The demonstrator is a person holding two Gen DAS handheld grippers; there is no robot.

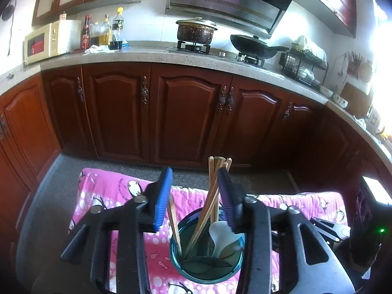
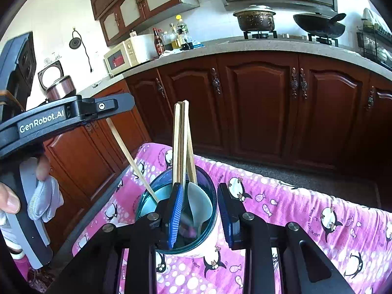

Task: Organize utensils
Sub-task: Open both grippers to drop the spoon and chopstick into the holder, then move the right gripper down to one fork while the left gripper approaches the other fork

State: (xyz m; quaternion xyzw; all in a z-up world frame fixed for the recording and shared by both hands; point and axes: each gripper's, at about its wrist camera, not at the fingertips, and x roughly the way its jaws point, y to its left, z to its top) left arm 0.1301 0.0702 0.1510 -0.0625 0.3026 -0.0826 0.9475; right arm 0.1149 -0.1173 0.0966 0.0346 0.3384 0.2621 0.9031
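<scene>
Hidden: my left gripper covers part of the cup's near rim; I can't make out the dark shapes at the cup's bottom. My right gripper's left finger blocks some of the cup's inside.
Chopsticks: pale wood chopsticks stand bunched and leaning in the cup, tips up; one more chopstick leans alone toward the left rim.
Spoon: a white spoon rests inside against the right wall.
Cup: a teal-rimmed cup stands upright on the pink penguin cloth, holding all of these.
Left gripper: released, fingers spread wide, the bunch near its right finger; I can't tell if they touch.
Right gripper: released, one finger inside the cup, the other just outside its wall.
Background: a pot and a wok sit on the stove.
</scene>
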